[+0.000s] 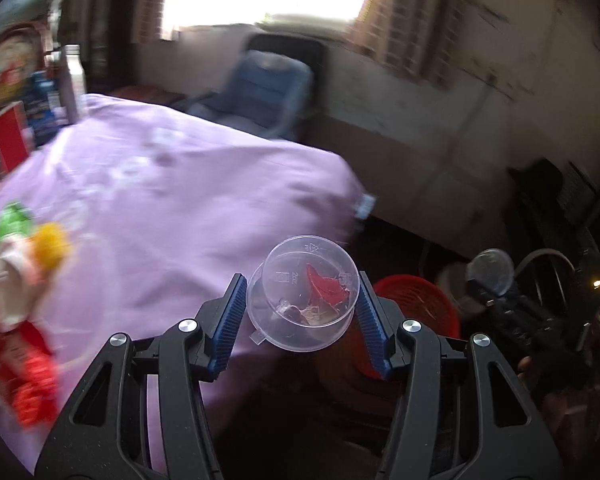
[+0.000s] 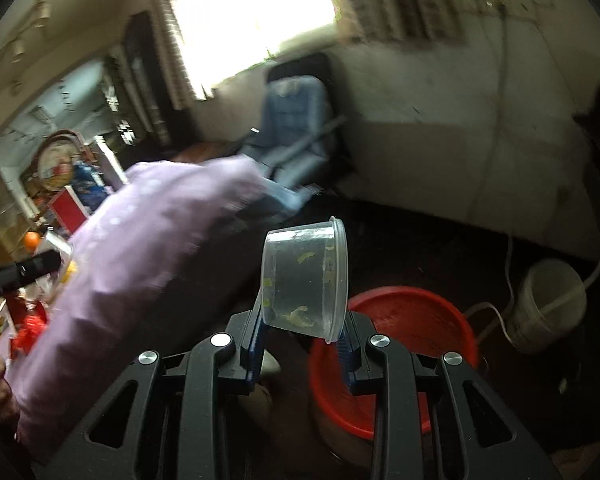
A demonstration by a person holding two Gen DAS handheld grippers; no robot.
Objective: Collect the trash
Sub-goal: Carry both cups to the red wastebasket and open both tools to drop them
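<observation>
My left gripper (image 1: pixel 302 300) is shut on a small clear plastic cup (image 1: pixel 306 292) that holds a red scrap and some residue; it hangs past the edge of the pink-clothed table (image 1: pixel 172 200). Just right of it, lower down, stands a red bin (image 1: pixel 420 300). My right gripper (image 2: pixel 302 320) is shut on the base of a clear plastic tub (image 2: pixel 306 276) smeared with yellowish residue, tilted on its side above the rim of the red bin (image 2: pixel 400 320). In the left wrist view the right gripper (image 1: pixel 500 292) and its tub (image 1: pixel 490 270) show over the bin's far side.
Wrappers in red, yellow and green (image 1: pixel 24 264) lie on the table's near left. Boxes and a bottle (image 1: pixel 72 80) crowd its far left. A blue chair (image 1: pixel 260 92) stands by the wall. A white bucket (image 2: pixel 544 304) with a hose sits right of the bin.
</observation>
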